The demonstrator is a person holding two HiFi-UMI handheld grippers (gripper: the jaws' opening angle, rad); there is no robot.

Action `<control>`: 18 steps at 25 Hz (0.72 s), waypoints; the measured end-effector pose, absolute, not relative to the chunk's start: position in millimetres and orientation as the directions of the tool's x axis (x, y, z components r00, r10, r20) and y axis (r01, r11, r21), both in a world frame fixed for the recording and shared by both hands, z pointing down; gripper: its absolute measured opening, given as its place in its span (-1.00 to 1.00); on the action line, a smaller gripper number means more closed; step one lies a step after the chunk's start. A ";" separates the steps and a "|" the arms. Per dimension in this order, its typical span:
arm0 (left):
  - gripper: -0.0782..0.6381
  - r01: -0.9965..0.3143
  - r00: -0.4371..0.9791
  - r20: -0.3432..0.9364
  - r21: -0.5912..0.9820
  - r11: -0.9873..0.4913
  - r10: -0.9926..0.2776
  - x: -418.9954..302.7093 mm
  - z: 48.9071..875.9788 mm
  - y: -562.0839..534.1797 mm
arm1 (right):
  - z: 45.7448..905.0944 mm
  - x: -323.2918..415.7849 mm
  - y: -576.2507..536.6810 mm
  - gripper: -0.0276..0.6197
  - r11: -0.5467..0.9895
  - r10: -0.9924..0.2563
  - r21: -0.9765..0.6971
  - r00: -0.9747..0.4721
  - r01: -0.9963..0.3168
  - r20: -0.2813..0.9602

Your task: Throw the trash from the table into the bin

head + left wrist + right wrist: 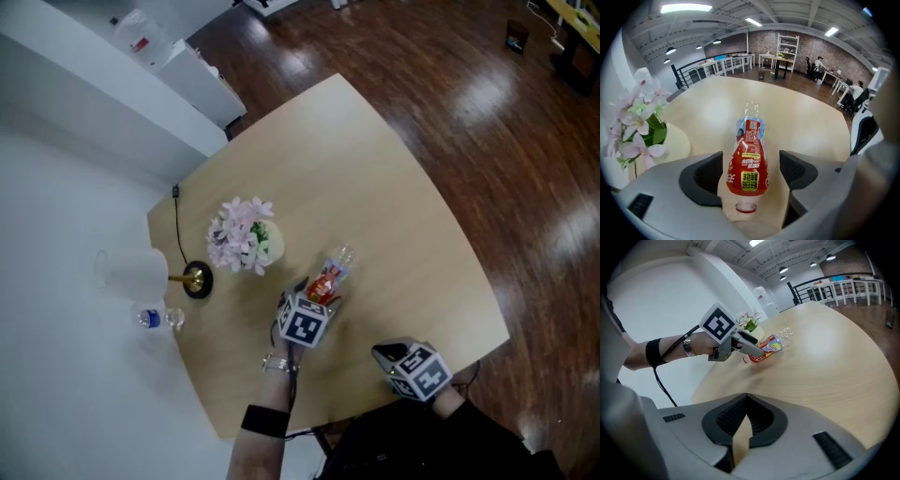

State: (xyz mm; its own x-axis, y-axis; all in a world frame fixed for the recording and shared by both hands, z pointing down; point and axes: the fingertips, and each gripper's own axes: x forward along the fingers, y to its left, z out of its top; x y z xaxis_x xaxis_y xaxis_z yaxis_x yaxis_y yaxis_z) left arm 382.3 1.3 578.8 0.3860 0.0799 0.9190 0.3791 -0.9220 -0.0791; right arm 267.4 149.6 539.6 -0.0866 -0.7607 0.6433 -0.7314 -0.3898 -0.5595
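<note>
A plastic bottle with a red label lies on its side on the round wooden table, cap end toward me. My left gripper points steeply down over its cap end. In the left gripper view the bottle lies between the two dark pads with a gap on each side, so the left gripper is open. My right gripper hangs at the table's near edge; its jaws meet at the tips with nothing between them. The right gripper view shows the bottle under the left gripper.
A vase of pink flowers stands left of the bottle, and a lamp with a white shade and brass foot stands at the table's left edge. A small water bottle lies beyond that edge. White cabinets stand at the far left.
</note>
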 end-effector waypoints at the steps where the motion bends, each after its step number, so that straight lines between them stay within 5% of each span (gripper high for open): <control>1: 0.30 0.391 0.365 0.928 -0.076 -0.917 0.078 381.3 586.5 0.6 | 542.0 269.8 150.5 -0.90 -0.396 -0.761 -0.562 -0.084 -0.726 0.644; 18: 0.07 0.276 0.453 0.877 0.030 -0.961 0.158 318.8 544.6 17.9 | 532.5 257.4 144.3 -0.90 -0.368 -0.745 -0.538 -0.105 -0.758 0.658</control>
State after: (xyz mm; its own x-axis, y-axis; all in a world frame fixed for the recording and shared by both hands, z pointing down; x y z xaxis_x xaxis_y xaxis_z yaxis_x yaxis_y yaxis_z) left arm 318.8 17.9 544.6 0.4534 0.1580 0.8772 0.2764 -0.9606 0.0302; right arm 257.4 144.3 532.5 -0.1054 -0.7455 0.6582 -0.7582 -0.3680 -0.5382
